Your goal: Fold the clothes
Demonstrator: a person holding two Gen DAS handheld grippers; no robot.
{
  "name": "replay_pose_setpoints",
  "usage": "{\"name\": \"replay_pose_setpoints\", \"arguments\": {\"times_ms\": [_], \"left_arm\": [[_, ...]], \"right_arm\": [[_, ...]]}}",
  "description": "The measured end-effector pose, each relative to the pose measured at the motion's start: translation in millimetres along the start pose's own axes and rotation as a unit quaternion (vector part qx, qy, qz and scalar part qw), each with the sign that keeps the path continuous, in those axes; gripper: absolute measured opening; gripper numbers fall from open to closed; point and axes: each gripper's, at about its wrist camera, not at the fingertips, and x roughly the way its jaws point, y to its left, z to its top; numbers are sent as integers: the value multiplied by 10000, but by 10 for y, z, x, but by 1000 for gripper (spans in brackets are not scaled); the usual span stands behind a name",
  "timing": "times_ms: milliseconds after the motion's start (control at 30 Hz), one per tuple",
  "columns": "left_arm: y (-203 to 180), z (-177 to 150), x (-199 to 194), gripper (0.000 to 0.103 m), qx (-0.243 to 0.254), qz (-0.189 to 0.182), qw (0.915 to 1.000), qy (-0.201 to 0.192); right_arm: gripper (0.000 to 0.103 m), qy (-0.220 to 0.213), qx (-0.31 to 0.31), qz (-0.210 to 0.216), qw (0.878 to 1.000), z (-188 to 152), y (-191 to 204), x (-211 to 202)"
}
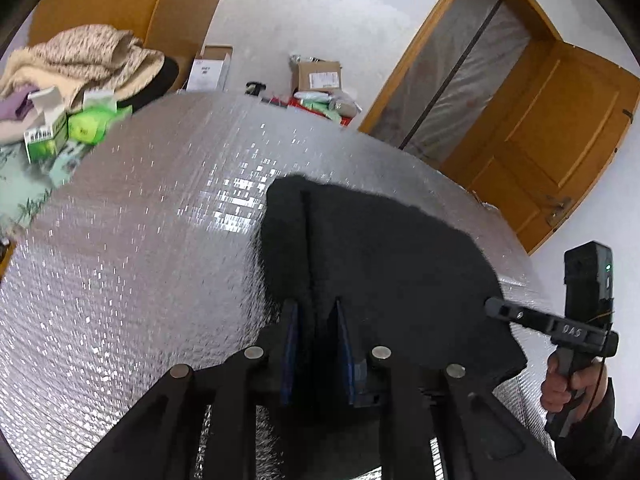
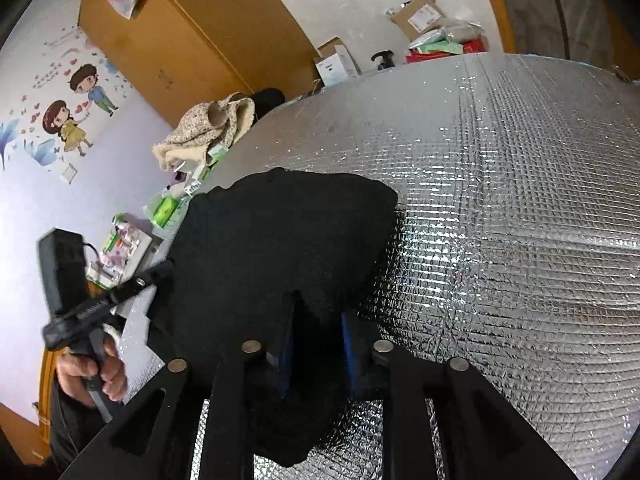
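Note:
A black fleecy garment (image 1: 392, 248) (image 2: 280, 232) lies bunched on the silver quilted table cover (image 1: 140, 240) (image 2: 500, 200). My left gripper (image 1: 316, 304) sits at the garment's near left edge, and a raised fold of the cloth is pinched between its blue pads. My right gripper (image 2: 318, 304) is at the garment's near right corner. Cloth fills the wider gap between its pads and hangs below them, without looking squeezed. Each gripper also shows at the edge of the other view, the right gripper (image 1: 504, 312) and the left gripper (image 2: 160, 270), each in a person's hand (image 1: 568, 384) (image 2: 92, 372).
A heap of beige clothes (image 1: 80, 60) (image 2: 212, 128) and green boxes (image 1: 60, 132) crowd the table's far left corner. Cardboard boxes and packets (image 1: 316, 76) (image 2: 432, 20) stand beyond the far edge. A wooden door (image 1: 552, 132) is at the right. The silver cover is bare to the garment's right.

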Motion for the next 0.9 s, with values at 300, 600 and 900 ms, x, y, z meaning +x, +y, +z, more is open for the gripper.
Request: {"name": "replay_pose_setpoints", "arguments": {"times_ms": [300, 600, 900], "left_arm": [[-192, -48, -369, 19, 261, 246, 9975, -606], [-287, -137, 91, 18, 636, 442, 9970, -86], [-371, 551, 244, 18, 859, 773, 9925, -406]], "right_arm": [[25, -464, -732, -771, 9932, -30, 276, -297], [23, -179, -919, -880, 9917, 64, 273, 11], [23, -506, -1017, -856, 9898, 413, 326, 5]]}}
